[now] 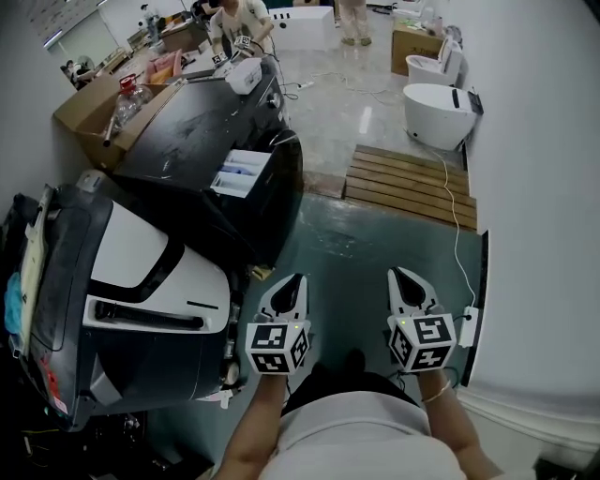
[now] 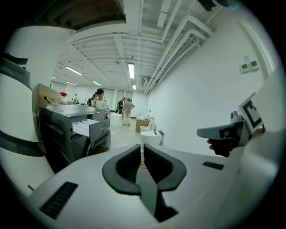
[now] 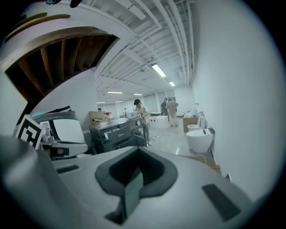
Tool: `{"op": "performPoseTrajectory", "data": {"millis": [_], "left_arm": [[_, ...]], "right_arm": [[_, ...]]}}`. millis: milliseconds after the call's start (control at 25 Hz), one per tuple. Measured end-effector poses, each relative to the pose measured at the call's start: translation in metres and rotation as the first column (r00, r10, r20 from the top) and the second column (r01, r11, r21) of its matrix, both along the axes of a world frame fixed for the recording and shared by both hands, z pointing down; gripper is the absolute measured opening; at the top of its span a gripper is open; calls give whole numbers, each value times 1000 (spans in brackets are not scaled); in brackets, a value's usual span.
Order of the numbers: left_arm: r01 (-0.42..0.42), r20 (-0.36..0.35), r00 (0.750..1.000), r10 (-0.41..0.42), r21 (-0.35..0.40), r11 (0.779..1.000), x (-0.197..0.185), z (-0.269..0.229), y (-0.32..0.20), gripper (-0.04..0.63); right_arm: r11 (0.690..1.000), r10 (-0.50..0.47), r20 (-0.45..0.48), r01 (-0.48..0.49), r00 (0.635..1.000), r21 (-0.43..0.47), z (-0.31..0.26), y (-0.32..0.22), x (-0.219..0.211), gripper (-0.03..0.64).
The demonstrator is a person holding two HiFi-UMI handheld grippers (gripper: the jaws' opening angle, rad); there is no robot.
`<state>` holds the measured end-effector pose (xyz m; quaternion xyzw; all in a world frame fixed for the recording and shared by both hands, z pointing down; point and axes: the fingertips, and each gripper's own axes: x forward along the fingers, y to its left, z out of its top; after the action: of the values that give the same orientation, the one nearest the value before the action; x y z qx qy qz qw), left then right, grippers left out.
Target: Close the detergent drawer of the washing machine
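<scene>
Detergent drawer (image 1: 242, 173) stands pulled out from the upper front of a dark washing machine (image 1: 192, 122), its white compartments open to the ceiling, left of centre in the head view. The machine sits on a grey-green floor (image 1: 361, 244), with a cardboard box (image 1: 86, 111) holding a clear bottle against its far side and a larger black-and-white machine (image 1: 141, 281) just beside it on the near side.

Well short of the drawer, the person holds both tools low over the floor in front of the body. The left gripper (image 1: 296, 279) has its jaws drawn almost together, only a thin slit between the dark pads, with nothing in them. The right gripper (image 1: 400, 275), level with it and apart to the right, has its jaws pressed together and is likewise empty. Neither touches the machine.

A wooden pallet (image 1: 412, 183) lies on the floor beyond the grippers, and a white cable (image 1: 457, 225) runs along the right wall to a small white box. Two white toilets (image 1: 436, 98) stand by that wall farther back. At the far end of the room a person (image 1: 239, 19) bends over the machine's top.
</scene>
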<state>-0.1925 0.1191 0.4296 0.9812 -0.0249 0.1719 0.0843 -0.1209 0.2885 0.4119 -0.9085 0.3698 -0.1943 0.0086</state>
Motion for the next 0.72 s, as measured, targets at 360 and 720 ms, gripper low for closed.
{"op": "performPoseTrajectory", "data": {"millis": [360,720], "left_arm": [[-41,-3,999,41,-4,999,33,1,30,74],[-86,18,996,86,-10,996,70,8,49,77]], "right_arm": [[997,72,0,-72,997,-12,5,43,27,15],[995,96,41,-95,995,-8,13,64,53,57]]}}
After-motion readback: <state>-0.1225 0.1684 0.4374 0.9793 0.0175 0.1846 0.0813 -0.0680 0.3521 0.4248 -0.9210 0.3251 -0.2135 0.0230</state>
